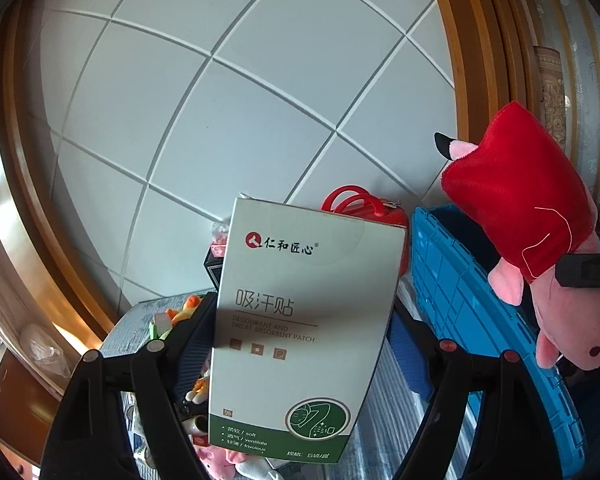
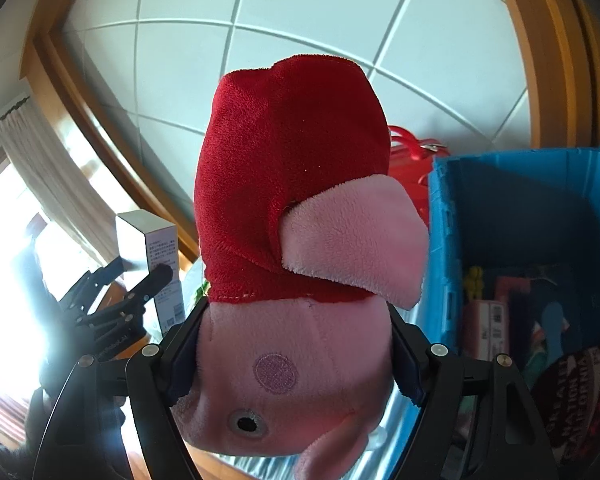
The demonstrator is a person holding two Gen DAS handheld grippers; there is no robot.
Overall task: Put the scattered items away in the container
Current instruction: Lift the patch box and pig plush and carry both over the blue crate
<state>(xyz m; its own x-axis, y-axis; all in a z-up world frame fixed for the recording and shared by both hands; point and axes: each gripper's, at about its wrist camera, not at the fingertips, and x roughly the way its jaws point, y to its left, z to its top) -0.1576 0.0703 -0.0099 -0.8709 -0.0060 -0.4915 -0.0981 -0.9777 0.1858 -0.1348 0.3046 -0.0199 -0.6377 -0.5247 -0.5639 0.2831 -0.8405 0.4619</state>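
The left tongs (image 1: 300,344) clamp a white-and-green patch box (image 1: 300,320) upright, raised beside the blue crate (image 1: 452,280); the right tongs (image 2: 296,344) grip a pink plush pig (image 2: 292,380) in a red dress by its head, upside down, left of the crate (image 2: 444,248); a red bag (image 1: 364,204) sits behind.

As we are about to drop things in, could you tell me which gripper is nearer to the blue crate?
Right. The right gripper, clamped on the pink plush pig, sits beside the blue crate. The left gripper, holding the white box, is farther off.
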